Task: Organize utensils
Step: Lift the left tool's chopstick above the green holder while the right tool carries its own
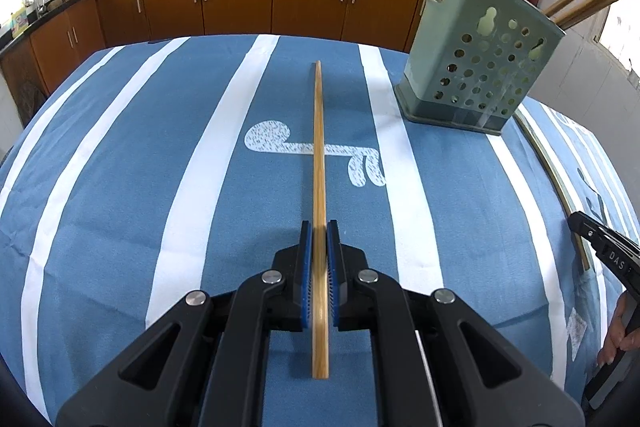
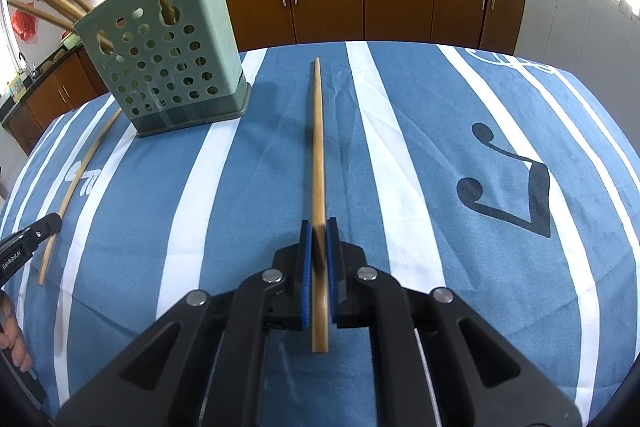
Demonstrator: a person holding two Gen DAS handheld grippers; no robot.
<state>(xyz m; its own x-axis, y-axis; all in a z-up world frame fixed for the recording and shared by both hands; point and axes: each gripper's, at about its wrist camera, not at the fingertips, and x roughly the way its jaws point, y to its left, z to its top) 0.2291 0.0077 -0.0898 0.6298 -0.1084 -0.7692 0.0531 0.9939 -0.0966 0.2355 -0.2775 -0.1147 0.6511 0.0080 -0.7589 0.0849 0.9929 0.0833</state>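
The left gripper (image 1: 319, 227) has its blue-padded jaws pinching a long, slender, tan bamboo chopstick (image 1: 318, 147) near its thick end, the tapered tip reaching out over the blue-and-white striped tablecloth (image 1: 140, 167). The right gripper (image 2: 319, 225) likewise clamps a second bamboo chopstick (image 2: 317, 139). The perforated pale-green plastic utensil holder (image 1: 476, 67), already bristling with wooden handles, stands near, between the two. Each stick looks light, stiff and smooth, likely to pivot or slide in the pads; a hold closer to mid-length would probably steady it.
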